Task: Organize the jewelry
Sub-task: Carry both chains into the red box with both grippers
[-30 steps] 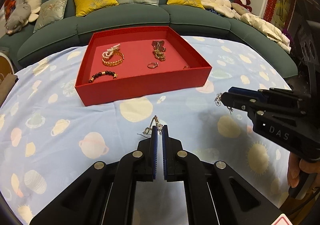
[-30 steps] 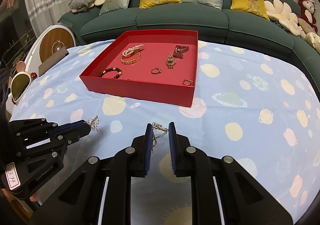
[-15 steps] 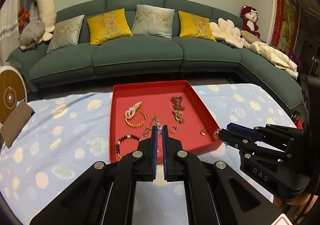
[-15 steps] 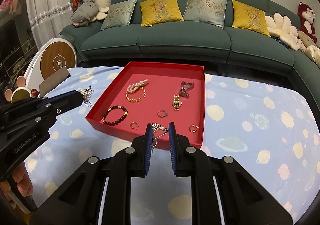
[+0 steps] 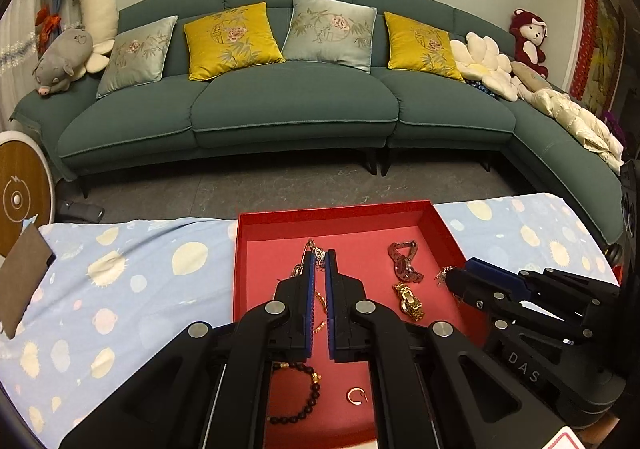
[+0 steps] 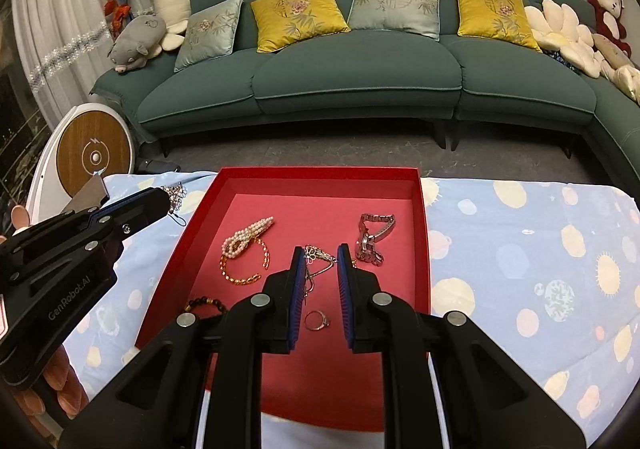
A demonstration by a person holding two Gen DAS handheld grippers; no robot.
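Table under pale blue planet-print cloth (image 6: 520, 249); red tray (image 6: 420, 193) lies on it, directly beneath and ahead of the fingers.

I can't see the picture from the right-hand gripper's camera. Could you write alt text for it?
The right gripper pinches a thin silver chain over an open red tray that holds a pearl bracelet, a watch and a ring. At left, the left gripper holds another silver piece above the spotted blue cloth; a green sofa stands behind.
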